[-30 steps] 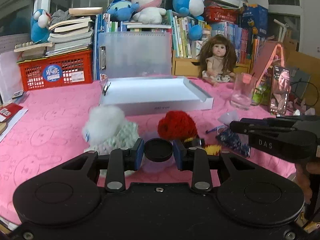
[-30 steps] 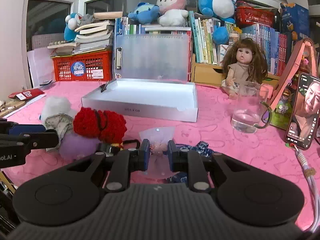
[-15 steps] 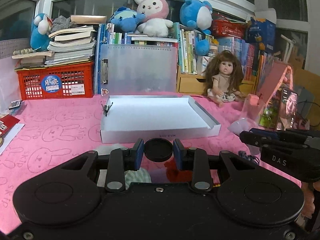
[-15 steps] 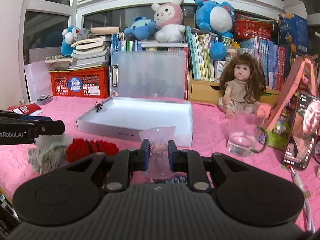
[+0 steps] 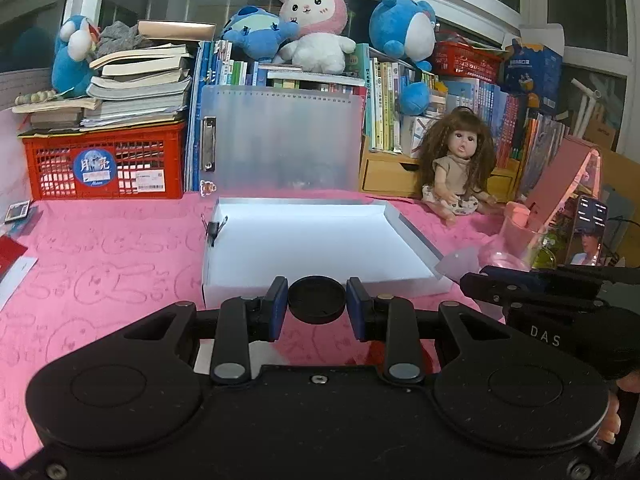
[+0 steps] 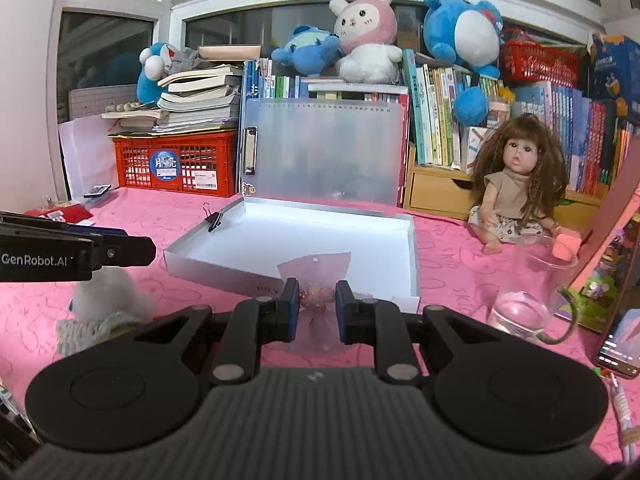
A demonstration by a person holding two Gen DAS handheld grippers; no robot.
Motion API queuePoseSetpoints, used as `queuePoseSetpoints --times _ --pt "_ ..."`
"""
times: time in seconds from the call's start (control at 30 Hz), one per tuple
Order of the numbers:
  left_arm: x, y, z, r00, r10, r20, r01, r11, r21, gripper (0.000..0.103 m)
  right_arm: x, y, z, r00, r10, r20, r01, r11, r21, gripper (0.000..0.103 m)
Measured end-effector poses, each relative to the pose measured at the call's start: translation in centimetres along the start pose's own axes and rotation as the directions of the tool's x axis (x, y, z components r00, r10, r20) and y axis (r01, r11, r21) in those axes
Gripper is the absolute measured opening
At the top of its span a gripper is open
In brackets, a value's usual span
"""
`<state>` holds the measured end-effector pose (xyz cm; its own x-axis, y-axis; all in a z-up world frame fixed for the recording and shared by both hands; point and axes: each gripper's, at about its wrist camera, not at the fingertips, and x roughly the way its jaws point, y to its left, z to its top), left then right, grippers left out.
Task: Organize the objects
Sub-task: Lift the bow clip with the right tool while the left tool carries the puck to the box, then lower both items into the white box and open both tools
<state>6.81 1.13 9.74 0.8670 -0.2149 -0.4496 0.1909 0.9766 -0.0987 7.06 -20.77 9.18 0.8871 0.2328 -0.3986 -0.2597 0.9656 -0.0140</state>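
My left gripper (image 5: 317,304) is shut on a round black lid (image 5: 317,299) and holds it just in front of the near wall of the open white box (image 5: 320,240). My right gripper (image 6: 317,300) is shut on a small clear pink pouch (image 6: 316,268) with pinkish beads inside, held before the near edge of the same white box (image 6: 304,236). In the left wrist view the right gripper's body (image 5: 536,292) shows at the right. In the right wrist view the left gripper's body (image 6: 60,252) shows at the left, above a white fluffy toy (image 6: 108,296) on the pink cloth.
A black binder clip (image 6: 214,218) sits on the box's left wall. A glass mug (image 6: 532,296), a doll (image 6: 516,184) and a phone (image 6: 618,344) stand to the right. A red crate (image 5: 104,160), books and plush toys line the back.
Both grippers have risen and moved forward toward the white box with the lid and the pouch in them. The red and white fluffy toys have dropped low or out of view.
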Motion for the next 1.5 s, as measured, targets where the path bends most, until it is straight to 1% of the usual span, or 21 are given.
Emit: queuePoseSetpoints --times 0.13,0.23,0.33,0.47,0.7,0.83,1.03,1.2,1.27,1.37,1.5 --pt "1.4 0.5 1.3 1.000 0.006 -0.008 -0.005 1.000 0.016 0.030 1.4 -1.1 1.0 1.000 0.007 -0.029 -0.006 0.999 0.039 0.023" --pt "2.9 1.2 2.3 1.000 0.005 -0.025 -0.004 1.000 0.001 0.030 2.6 -2.3 1.9 0.998 0.006 -0.056 -0.002 0.997 0.073 0.023" --pt "5.0 2.0 3.4 0.998 -0.007 -0.064 0.005 1.000 -0.027 0.030 4.1 -3.6 2.9 0.996 0.017 -0.085 -0.007 0.993 0.121 0.023" --pt "8.0 2.8 4.8 0.993 -0.004 -0.116 -0.001 0.999 -0.041 0.030 6.3 -5.0 3.9 0.991 0.040 -0.124 -0.017 0.983 0.182 0.023" --pt "13.6 4.1 6.5 0.980 -0.023 -0.199 -0.001 0.993 -0.116 0.030 10.6 -6.5 5.1 0.977 0.072 -0.199 -0.021 0.969 0.247 0.023" --pt "17.0 4.4 6.8 0.970 -0.002 -0.244 -0.030 0.992 -0.126 0.030 12.8 -6.8 5.6 0.971 0.069 -0.228 -0.010 0.968 0.250 0.023" --pt "20.4 3.7 5.9 0.958 0.041 -0.285 -0.067 0.994 -0.082 0.030 15.7 -7.2 5.2 0.961 0.046 -0.273 0.023 0.969 0.244 0.023" --pt "22.2 3.4 5.7 0.946 0.071 -0.316 -0.095 0.993 -0.063 0.030 17.4 -7.4 4.4 0.952 0.028 -0.304 0.046 0.971 0.234 0.023" --pt "22.7 3.3 5.7 0.943 0.072 -0.326 -0.093 0.994 -0.051 0.030 18.0 -7.3 4.4 0.949 0.017 -0.314 0.055 0.974 0.221 0.023" --pt "23.4 3.1 5.3 0.937 0.080 -0.341 -0.098 0.995 -0.036 0.030 18.7 -6.9 4.4 0.945 0.012 -0.328 0.056 0.979 0.194 0.023" --pt "24.0 2.9 4.8 0.929 0.088 -0.360 -0.105 0.994 -0.028 0.030 19.3 -6.6 4.0 0.938 0.022 -0.346 0.047 0.981 0.190 0.023"
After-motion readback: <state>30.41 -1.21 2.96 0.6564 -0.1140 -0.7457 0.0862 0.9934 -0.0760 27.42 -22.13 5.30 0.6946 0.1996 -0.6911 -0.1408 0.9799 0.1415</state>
